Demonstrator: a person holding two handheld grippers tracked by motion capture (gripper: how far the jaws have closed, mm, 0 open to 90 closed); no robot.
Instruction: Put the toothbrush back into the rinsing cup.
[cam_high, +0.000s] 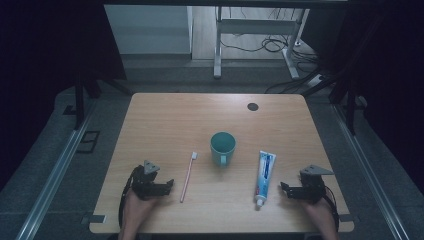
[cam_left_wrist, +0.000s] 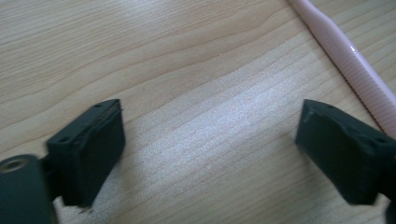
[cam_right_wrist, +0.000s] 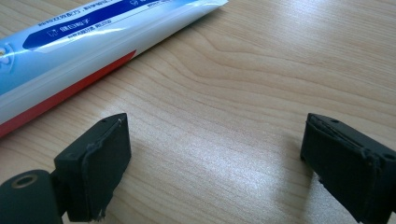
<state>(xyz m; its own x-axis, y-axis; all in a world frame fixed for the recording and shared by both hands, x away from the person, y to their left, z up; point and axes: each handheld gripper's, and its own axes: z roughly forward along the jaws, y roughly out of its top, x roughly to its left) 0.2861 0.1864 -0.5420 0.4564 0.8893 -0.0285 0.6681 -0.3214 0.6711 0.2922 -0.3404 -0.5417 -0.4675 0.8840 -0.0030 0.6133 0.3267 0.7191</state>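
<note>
Toothbrush (cam_high: 188, 177), slim pink plastic, lies on the wooden table (cam_high: 165, 120) just beside the left gripper (cam_high: 170, 184), whose wide-open jaws hold nothing; light, stiff, slippery, best pinched mid-handle. The right gripper (cam_high: 283, 189) gapes empty beside the toothpaste tube (cam_high: 264, 175).

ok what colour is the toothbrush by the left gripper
Pale pink toothbrush, clearest in the left gripper view.

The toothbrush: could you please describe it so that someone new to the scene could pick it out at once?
On the wooden table, find the teal cup near the middle. Just left of the cup lies the toothbrush, running lengthwise away from the person, bristle end farthest. It is thin and pale pink, unlike the broad blue and white toothpaste tube right of the cup.
</note>
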